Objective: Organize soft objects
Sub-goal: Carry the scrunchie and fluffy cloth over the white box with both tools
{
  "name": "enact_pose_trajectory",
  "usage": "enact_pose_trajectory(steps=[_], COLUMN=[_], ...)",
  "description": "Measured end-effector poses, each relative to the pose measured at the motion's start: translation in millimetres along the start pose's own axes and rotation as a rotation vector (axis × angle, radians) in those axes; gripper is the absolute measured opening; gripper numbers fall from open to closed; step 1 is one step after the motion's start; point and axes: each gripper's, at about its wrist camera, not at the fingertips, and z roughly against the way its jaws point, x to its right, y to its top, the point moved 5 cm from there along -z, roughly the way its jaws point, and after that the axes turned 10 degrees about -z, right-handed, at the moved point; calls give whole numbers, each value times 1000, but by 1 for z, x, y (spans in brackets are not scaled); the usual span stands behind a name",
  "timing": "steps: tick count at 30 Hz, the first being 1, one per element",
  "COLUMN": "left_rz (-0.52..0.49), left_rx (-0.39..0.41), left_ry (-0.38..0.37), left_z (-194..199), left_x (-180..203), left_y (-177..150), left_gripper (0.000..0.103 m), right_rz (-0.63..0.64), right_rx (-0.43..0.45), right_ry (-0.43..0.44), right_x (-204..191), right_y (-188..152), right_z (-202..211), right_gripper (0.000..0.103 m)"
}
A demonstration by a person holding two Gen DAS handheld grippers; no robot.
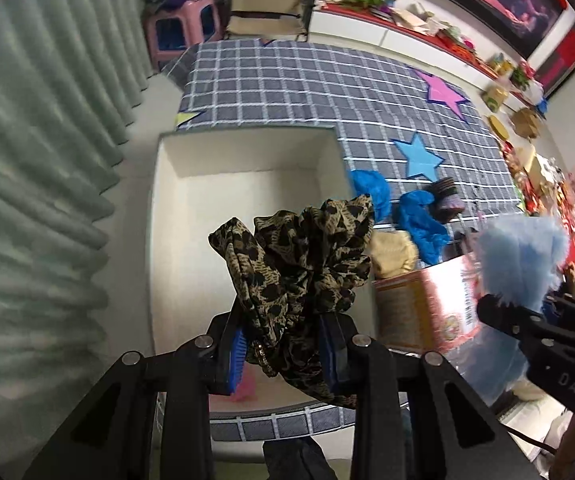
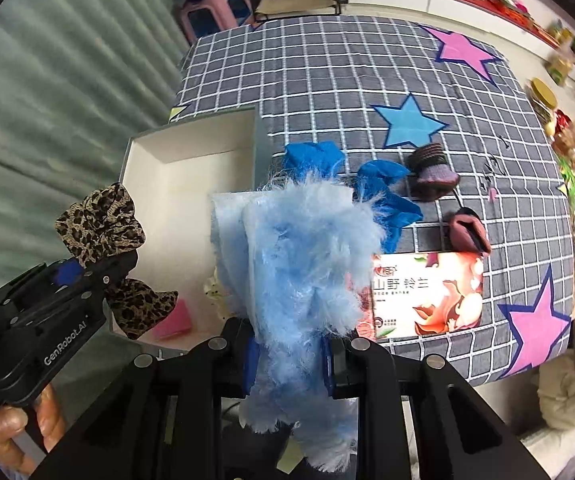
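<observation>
1. Over the white box (image 1: 175, 240), the left gripper (image 1: 283, 348) was clamped on a leopard-print scrunchie (image 1: 303, 256); the fabric hid most of both blue pads, and the scrunchie's lower loop ran out of sight behind the black jaw frame.
2. Right gripper (image 2: 291, 360) was closed tight on a pale blue fluffy cloth (image 2: 303, 264); the fluff covered the pads and its bottom edge was cut off behind the gripper body.
3. Scrunchie: thin gathered fabric, tan with black spots, bunched into ruffles, with a small gold trim at the bottom, too small to read.
4. Fluffy cloth: long shaggy fibres, frayed edges, smooth pale backing showing on its left side in the right wrist view. In the left wrist view it was motion-blurred.
5. White box: open top, plain smooth walls, square. A pink item (image 2: 175, 320) lay in its near corner, partly hidden by the scrunchie; what it was could not be told.
6. Table carried a grey checked cloth (image 2: 327, 72) with pink and blue stars.
7. On the cloth, right of the box: crumpled blue plastic pieces (image 2: 383, 184), a striped knit item (image 2: 431, 172), a dark pink folded item (image 2: 467, 228) and a printed carton (image 2: 427, 292), partly covered by fluff.
8. A cream soft item (image 1: 393, 254) sat between box and carton, half hidden.
9. A hand (image 2: 19, 432) gripped the left gripper's handle, cut off by the frame edge.
</observation>
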Motion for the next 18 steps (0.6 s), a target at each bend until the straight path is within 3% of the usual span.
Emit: enact_pose_trajectory(steps=[8,18], left_rz=[83,110], left_rx=[-35,-66], left_ry=[31,47], left_z=[-8,-17], left_x=[-30,-37], left_y=[-22,-34], left_gripper=[33,33], right_rz=[58,171], right_rx=[-26,-55], right_ry=[14,14], right_x=[-18,-51], right_y=[0,-4], right_z=[-5,-14], right_gripper=[26,26])
